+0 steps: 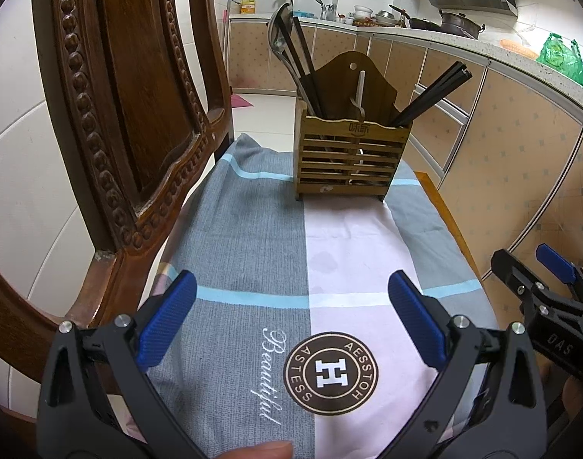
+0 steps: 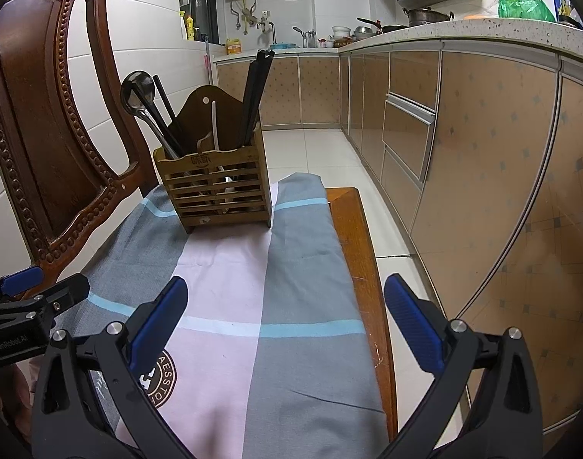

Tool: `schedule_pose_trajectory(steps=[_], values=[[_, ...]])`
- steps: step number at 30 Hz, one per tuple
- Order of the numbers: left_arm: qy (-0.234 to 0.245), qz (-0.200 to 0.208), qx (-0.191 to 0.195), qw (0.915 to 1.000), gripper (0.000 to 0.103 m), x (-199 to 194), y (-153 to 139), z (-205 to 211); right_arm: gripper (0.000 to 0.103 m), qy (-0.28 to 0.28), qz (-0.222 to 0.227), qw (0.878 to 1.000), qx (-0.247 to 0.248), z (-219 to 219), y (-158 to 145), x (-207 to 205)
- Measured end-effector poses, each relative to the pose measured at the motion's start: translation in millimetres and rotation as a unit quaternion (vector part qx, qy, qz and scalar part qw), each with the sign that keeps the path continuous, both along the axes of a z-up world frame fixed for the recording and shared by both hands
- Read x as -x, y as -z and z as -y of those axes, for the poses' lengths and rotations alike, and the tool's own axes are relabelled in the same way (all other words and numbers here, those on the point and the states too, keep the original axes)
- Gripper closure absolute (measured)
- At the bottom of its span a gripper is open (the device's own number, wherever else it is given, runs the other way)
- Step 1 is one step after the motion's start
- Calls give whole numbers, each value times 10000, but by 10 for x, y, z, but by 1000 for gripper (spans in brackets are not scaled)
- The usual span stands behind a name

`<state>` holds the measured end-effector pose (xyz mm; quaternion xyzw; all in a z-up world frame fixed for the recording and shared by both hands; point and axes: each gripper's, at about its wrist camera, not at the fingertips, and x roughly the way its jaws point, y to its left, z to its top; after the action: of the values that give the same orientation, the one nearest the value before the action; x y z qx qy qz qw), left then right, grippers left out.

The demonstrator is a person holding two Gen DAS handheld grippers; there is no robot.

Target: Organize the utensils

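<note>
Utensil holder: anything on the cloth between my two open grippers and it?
Nothing visible. The cloth lies bare between the left gripper, the right gripper and the wooden utensil holder. The chair back stands off to the left, beside the path.

Lower ends of the black chopsticks (image 1: pixel 431 91) and the metal spoon (image 2: pixel 138 93) are hidden inside the slatted wooden holder (image 1: pixel 348 160); a pale item behind the slats cannot be identified. Right gripper (image 1: pixel 551 287) is cut off by the right edge of the left wrist view, so its jaw gap is unreadable there. Countertop dishes (image 1: pixel 368 15) are too small to sort; the carved chair back (image 1: pixel 111 95) runs past the frame top.
</note>
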<state>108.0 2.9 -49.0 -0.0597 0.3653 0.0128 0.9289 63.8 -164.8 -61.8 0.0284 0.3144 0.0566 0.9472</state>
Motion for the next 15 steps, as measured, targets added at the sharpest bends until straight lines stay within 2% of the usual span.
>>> schedule_pose_trajectory(steps=[15], values=[[27,-26,-11,10000,4,0,14,19,3,-3,-53,10000,11,10,39,-19]])
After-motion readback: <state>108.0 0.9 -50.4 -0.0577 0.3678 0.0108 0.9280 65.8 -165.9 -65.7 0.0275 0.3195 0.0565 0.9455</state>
